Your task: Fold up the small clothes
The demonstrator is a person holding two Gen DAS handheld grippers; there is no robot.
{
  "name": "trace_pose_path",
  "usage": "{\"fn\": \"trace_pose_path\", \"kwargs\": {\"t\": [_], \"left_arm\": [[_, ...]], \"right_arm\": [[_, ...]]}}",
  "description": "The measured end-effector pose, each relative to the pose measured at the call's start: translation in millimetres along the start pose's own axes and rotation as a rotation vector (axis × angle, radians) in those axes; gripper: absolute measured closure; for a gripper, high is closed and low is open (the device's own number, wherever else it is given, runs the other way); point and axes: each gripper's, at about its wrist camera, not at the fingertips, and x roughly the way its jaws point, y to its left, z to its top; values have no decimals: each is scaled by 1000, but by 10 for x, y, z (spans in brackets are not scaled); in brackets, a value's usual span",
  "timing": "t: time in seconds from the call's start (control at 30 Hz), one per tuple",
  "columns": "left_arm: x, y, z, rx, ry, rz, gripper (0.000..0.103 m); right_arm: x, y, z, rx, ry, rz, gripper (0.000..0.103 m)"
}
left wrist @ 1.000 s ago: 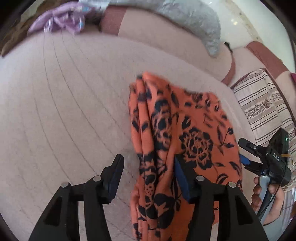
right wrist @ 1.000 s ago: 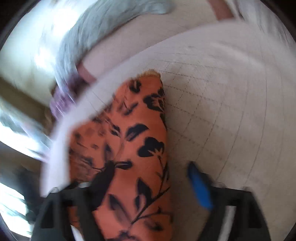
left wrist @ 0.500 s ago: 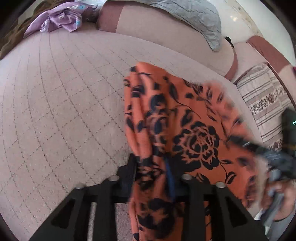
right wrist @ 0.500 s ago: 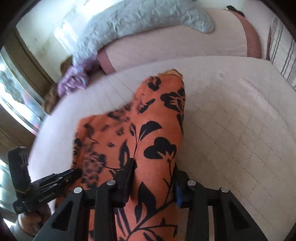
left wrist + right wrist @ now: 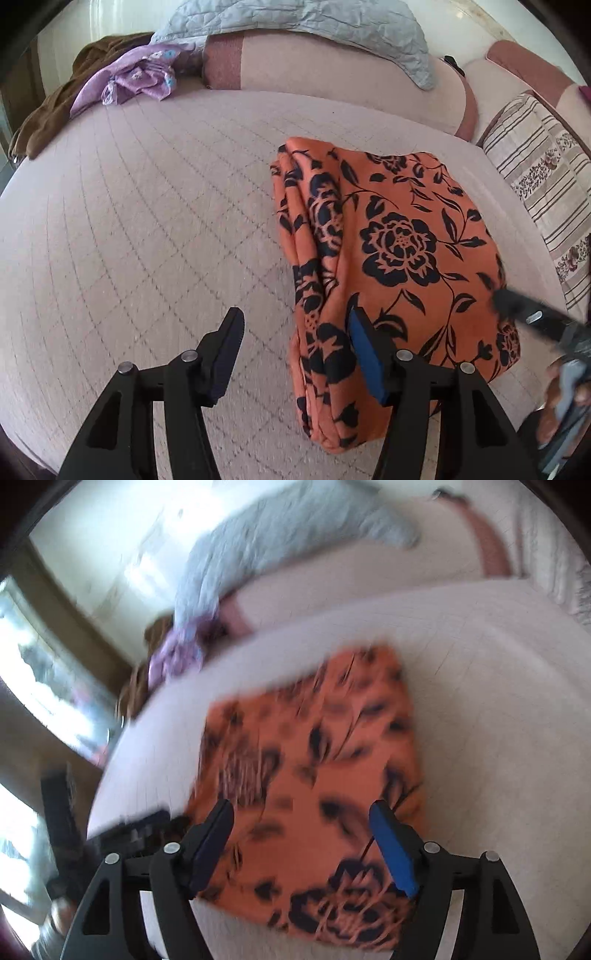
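An orange garment with black flowers [image 5: 399,236] lies folded flat on the pink quilted bed [image 5: 147,221]. My left gripper [image 5: 295,332] hovers at the garment's near left edge. Its jaws are opening: the blue right pad is over the cloth, the left pad is over bare bed, and neither presses. The blurred right wrist view shows the same garment [image 5: 314,757] below my right gripper [image 5: 301,825], whose jaws are opening wide with nothing pinched. The right gripper's tip [image 5: 528,314] shows blurred at the garment's right edge.
A grey quilt [image 5: 314,26] drapes over a pink bolster [image 5: 332,85] at the back. A purple garment [image 5: 136,74] and brown cloth [image 5: 48,110] lie at the back left. A striped pillow [image 5: 546,206] sits at the right. A hand [image 5: 565,398] holds the right gripper.
Half a second ago both grippers were shut on folds of the garment. Both have let go and drawn back, and the garment now lies folded flat on the bed.
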Motion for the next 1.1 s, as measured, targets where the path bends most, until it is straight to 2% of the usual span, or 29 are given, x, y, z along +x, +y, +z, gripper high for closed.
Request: {"fn": "trace_pose_path", "kwargs": {"t": [0.07,0.2,0.27,0.37,0.4,0.6,0.63,0.7,0.77,0.9,0.97,1.03,1.1], "left_arm": [[-118,32,-11,-1,-12,2,43],[-191,-10,19,7,-43,2,43],[-142,7,23,-9,-28,2,43],[-17,26,-5,-5,22,24,43],[-23,39,-16,-4,21,25,43],[-147,85,44,-44,-62,-5,40],[-40,92,52,-43,-25,11,39],[169,140,58,-74,64,24,37],[120,175,101,-109,50,12,37],[2,155,247,-104,-34,19,37],[144,183,300,-115,4,30,37],[384,247,295,-123,90,68,36],[428,368,247,-179,93,23,34]], "right_arm": [[63,-39,-54,19,34,-38,24],[-193,92,20,15,-31,6,23],[-206,129,38,-4,-45,12,17],[98,0,-37,25,46,-21,16],[117,-29,-71,32,50,-23,16],[-142,161,-35,-24,-37,10,16],[-97,141,-37,-27,-30,11,15],[124,-7,-83,17,40,-4,15],[118,-3,-88,20,27,3,15],[-13,106,15,-1,-7,39,15],[9,95,96,-2,-20,36,15],[141,24,129,28,4,25,15],[207,1,106,33,15,18,15]]}}
